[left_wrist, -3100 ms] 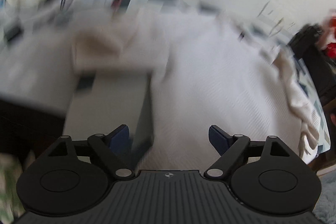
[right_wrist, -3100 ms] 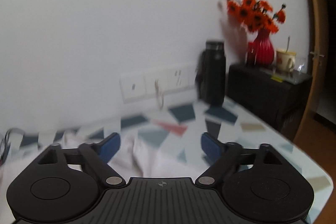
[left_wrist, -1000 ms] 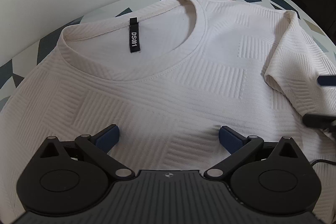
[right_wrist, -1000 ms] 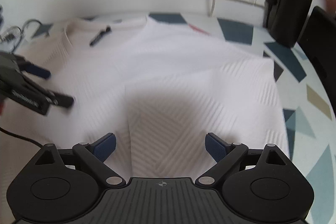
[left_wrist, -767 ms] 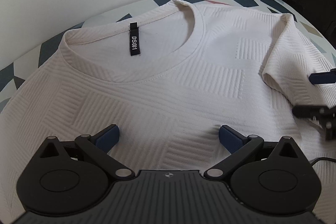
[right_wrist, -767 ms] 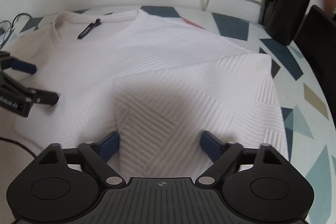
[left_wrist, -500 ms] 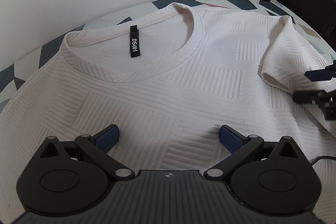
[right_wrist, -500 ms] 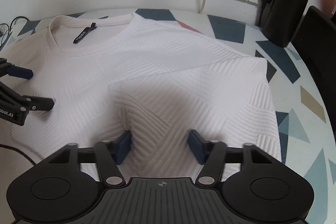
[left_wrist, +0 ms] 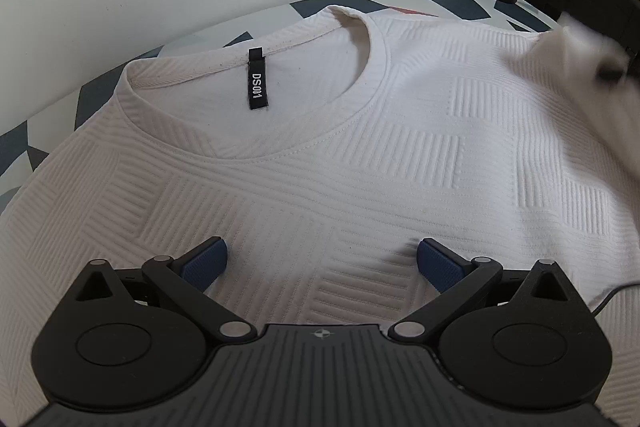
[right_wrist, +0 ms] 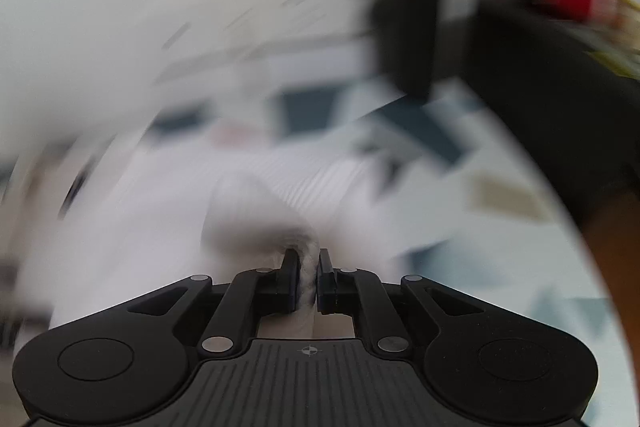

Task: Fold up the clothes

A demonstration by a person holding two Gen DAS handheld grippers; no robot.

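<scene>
White wall behind, geometric-patterned counter (left_wrist: 316, 5) carrying white t-shirt (left_wrist: 340, 163), collar toward far edge. Left gripper (left_wrist: 320, 263) hovering over chest, fingers spread. Right gripper (right_wrist: 308, 281) pinching sleeve (right_wrist: 304, 279), likely folding inward; next needing carry across chest, then release

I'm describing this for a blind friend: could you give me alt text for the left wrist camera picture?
A white ribbed T-shirt lies flat on a patterned table, its black neck label reading DS001. The left gripper is open over its chest, and the sleeve at right is a blur.
</scene>
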